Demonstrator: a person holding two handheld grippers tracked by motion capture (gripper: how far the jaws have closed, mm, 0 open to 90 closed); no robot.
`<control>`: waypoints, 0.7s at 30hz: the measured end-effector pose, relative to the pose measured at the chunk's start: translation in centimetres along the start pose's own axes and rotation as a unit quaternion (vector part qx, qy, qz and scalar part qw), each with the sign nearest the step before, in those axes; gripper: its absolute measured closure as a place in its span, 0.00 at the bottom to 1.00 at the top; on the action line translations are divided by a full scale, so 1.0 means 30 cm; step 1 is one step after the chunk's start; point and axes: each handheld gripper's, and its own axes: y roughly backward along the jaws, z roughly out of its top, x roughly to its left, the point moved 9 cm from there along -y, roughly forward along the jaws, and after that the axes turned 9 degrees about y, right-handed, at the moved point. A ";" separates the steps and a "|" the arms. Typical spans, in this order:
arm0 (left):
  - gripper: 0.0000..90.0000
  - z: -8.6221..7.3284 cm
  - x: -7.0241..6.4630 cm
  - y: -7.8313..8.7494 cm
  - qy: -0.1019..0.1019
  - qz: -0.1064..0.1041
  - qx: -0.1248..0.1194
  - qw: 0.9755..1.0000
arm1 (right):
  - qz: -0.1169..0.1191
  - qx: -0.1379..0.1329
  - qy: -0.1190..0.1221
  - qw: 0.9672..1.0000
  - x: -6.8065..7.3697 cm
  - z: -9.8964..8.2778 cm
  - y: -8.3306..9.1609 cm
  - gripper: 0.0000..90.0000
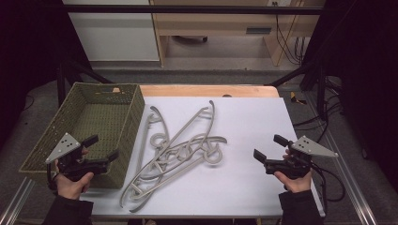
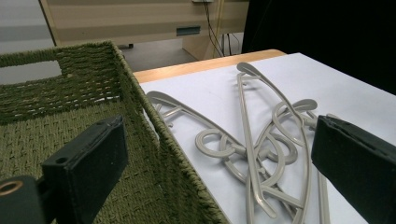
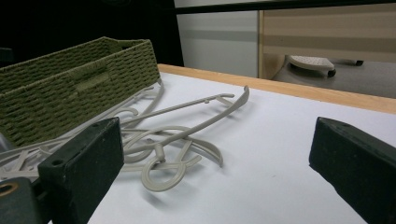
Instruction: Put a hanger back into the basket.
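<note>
Black jaws stand wide apart and empty on both the left gripper (image 1: 102, 149) and right gripper (image 1: 270, 147). Between them, tangled grey hangers (image 1: 176, 150) lie beside the woven basket (image 1: 123, 96). Nothing seems started; likely next, one hanger needs pinching free.

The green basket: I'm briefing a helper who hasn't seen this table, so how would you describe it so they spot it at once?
Look at the white sheet covering the table, then go to its left edge. There sits the woven green basket, rectangular and open-topped, right beside a tangled pile of grey hangers. It is the only container and the only green thing there.
</note>
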 end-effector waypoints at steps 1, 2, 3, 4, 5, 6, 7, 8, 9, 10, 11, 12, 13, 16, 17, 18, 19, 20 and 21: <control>0.04 0.000 0.000 0.000 0.000 0.000 0.000 1.000 | 0.000 0.000 0.000 1.000 0.000 0.000 0.000 0.04; 0.04 0.001 -0.003 0.000 0.000 -0.001 0.000 1.000 | -0.002 0.002 0.003 1.000 -0.004 -0.002 0.001 0.04; 0.04 0.002 -0.005 0.001 -0.001 -0.002 0.001 1.000 | -0.002 0.002 0.003 1.000 -0.004 -0.002 0.001 0.04; 0.04 0.001 -0.012 0.001 -0.003 -0.004 0.003 1.000 | -0.003 0.002 0.003 1.000 -0.004 -0.002 0.001 0.04; 0.04 0.001 -0.012 0.001 -0.003 -0.004 0.003 1.000 | -0.003 0.002 0.003 1.000 -0.004 -0.002 0.001 0.04; 0.04 0.001 -0.014 0.000 -0.005 -0.004 0.004 1.000 | -0.003 0.003 0.003 1.000 -0.003 -0.002 0.001 0.04; 0.04 0.001 -0.017 0.000 -0.006 -0.004 0.006 1.000 | -0.002 0.003 0.002 1.000 -0.002 -0.002 0.001 0.04; 0.04 0.003 -0.023 0.000 -0.006 -0.006 0.006 1.000 | -0.001 0.002 0.001 1.000 -0.001 -0.001 0.002 0.04; 0.04 0.003 -0.025 0.000 -0.008 -0.007 0.007 1.000 | -0.001 0.001 0.001 1.000 0.000 0.000 0.002 0.04; 0.04 0.005 -0.029 0.000 -0.011 -0.007 0.008 1.000 | 0.000 0.003 0.003 1.000 0.002 0.000 0.000 0.04; 0.04 0.006 -0.034 -0.001 -0.011 -0.008 0.008 1.000 | 0.000 0.003 0.003 1.000 0.002 0.000 0.000 0.04; 0.04 0.007 -0.038 -0.001 -0.012 -0.010 0.009 1.000 | -0.001 0.003 0.004 1.000 0.002 0.000 -0.002 0.04; 0.04 0.008 -0.042 -0.002 -0.013 -0.009 0.010 1.000 | -0.001 0.006 0.005 1.000 0.003 -0.002 -0.004 0.04; 0.04 0.009 -0.059 -0.007 -0.017 -0.013 0.013 1.000 | -0.001 0.010 0.009 1.000 0.009 -0.004 -0.009 0.04; 0.04 0.009 -0.062 -0.008 -0.019 -0.014 0.015 1.000 | -0.001 0.010 0.009 1.000 0.009 -0.004 -0.009 0.04; 0.04 0.008 -0.070 -0.011 -0.021 -0.017 0.017 0.999 | 0.000 0.010 0.008 1.000 0.011 -0.003 -0.010 0.04; 0.04 0.008 -0.077 -0.015 -0.023 -0.018 0.019 0.999 | 0.000 0.010 0.010 1.000 0.014 -0.001 -0.011 0.04; 0.04 0.007 -0.084 -0.019 -0.023 -0.019 0.021 0.999 | 0.002 0.008 0.010 1.000 0.017 0.002 -0.011 0.04; 0.04 0.005 -0.089 -0.022 -0.026 -0.020 0.024 0.999 | 0.002 0.008 0.010 1.000 0.017 0.002 -0.011 0.04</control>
